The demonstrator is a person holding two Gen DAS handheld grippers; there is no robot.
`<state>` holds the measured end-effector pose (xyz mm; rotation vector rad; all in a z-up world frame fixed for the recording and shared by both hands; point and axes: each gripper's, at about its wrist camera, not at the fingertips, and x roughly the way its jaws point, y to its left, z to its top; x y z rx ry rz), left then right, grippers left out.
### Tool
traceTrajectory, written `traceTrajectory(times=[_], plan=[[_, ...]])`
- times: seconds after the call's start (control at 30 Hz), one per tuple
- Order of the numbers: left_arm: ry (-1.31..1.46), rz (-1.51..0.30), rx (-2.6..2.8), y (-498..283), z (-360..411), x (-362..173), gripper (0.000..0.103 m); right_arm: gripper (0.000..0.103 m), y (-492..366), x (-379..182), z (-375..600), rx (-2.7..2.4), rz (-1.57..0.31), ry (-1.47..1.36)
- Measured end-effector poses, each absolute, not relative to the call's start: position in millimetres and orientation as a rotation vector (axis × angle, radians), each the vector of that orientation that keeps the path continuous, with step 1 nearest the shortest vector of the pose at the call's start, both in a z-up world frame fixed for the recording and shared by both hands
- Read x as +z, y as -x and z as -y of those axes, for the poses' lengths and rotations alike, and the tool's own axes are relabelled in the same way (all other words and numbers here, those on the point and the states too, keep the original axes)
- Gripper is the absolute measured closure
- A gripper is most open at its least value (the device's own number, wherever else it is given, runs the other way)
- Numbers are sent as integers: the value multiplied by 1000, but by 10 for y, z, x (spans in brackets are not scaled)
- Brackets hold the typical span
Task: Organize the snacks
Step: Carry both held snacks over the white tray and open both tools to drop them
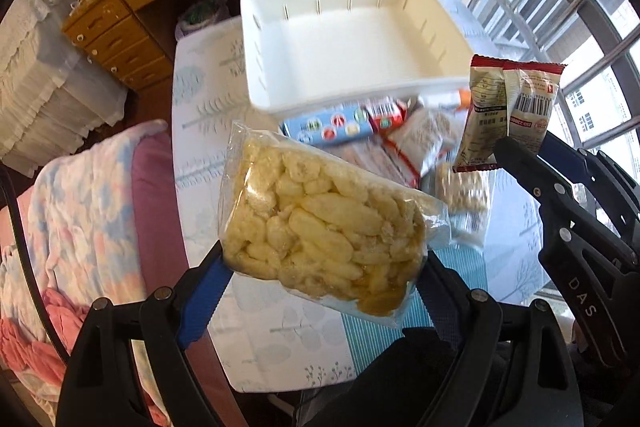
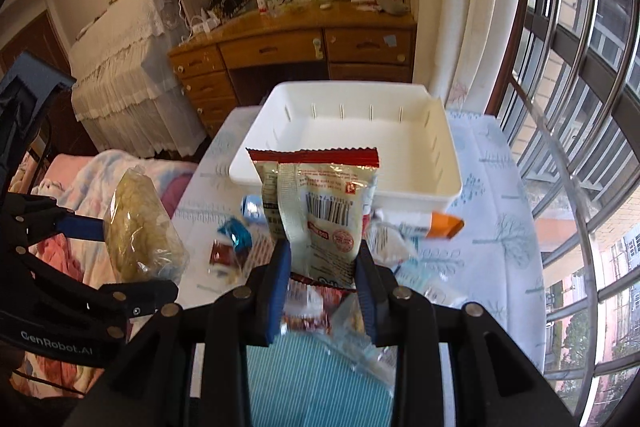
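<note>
The table (image 2: 492, 195), under a pale cloth printed with trees, runs from the bed (image 1: 92, 195) on one side to the barred window (image 2: 580, 107) on the other. At its far end sits the white bin (image 1: 332, 39), its floor bare, its near rim just behind the heap of loose snacks (image 1: 400, 135). Above the bin the air is clear.

The left gripper (image 1: 324, 291) clamps a clear bag of pale puffed snacks (image 1: 316, 223) between its blue pads, jaws set wide across the bag's near end. The bag's long axis slants up and away toward the bin, clear of the tabletop.

The right gripper (image 2: 322, 267) pinches the lower end of a red-trimmed sachet (image 2: 320, 203), which stands upright with its crimped red seam on top and its barcode facing the camera; the small print is unreadable.

The grippers' arms read "GenRobot.AI" and "DAS".
</note>
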<state>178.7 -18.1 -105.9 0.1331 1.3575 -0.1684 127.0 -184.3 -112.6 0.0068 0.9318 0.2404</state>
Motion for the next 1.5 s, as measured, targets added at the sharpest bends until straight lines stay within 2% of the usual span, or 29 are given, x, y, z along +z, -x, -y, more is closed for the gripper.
traceTrajectory(times=[0.47, 0.87, 1.07, 1.17, 1.23, 1.3, 1.37, 1.5], plan=[[10, -1124, -168, -2660, -5, -720, 16, 71, -1905, -854, 1852, 228, -790, -29], [96, -984, -220, -3098, -49, -1063, 16, 70, -2357, -1097, 1913, 191, -814, -73], [147, -978, -222, -3236, -62, -1248, 15, 68, -2479, -1241, 1945, 170, -845, -87], [178, -991, -217, -3284, -81, -1314, 12, 67, -2483, -1276, 1963, 153, -844, -86], [195, -1005, -206, -3294, -93, -1344, 7, 64, -2493, -1292, 1977, 144, -855, -91], [211, -1005, -210, -3282, -112, -1334, 3, 49, -2494, -1296, 1998, 139, -864, -103], [222, -991, -225, -3262, -133, -1294, 1, 39, -2465, -1283, 2018, 131, -859, -110], [228, -982, -243, -3194, -148, -1199, 1, 39, -2416, -1237, 2020, 124, -865, -113]])
